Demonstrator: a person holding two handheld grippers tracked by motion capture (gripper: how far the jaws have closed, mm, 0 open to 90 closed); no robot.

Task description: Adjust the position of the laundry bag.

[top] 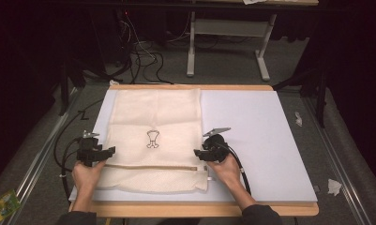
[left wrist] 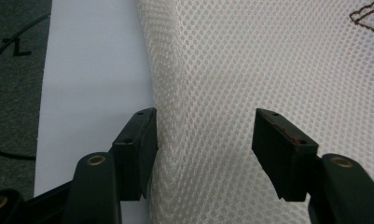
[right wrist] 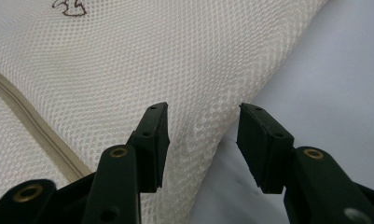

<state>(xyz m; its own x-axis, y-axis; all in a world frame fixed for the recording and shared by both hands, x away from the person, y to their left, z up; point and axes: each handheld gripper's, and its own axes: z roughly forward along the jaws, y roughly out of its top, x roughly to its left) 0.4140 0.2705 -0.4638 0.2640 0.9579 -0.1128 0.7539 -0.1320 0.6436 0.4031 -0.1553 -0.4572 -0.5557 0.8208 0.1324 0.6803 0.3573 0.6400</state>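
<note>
Both tongs stand open, nothing pinched: the left tongs (left wrist: 203, 140) straddle the mesh bag's (top: 153, 136) left edge, the right tongs (right wrist: 201, 144) its right edge. The bag lies flat on the tabletop's (top: 270, 140) left half. I'd say each should close squarely on both layers before lifting, level with the zip (top: 153, 167).
</note>
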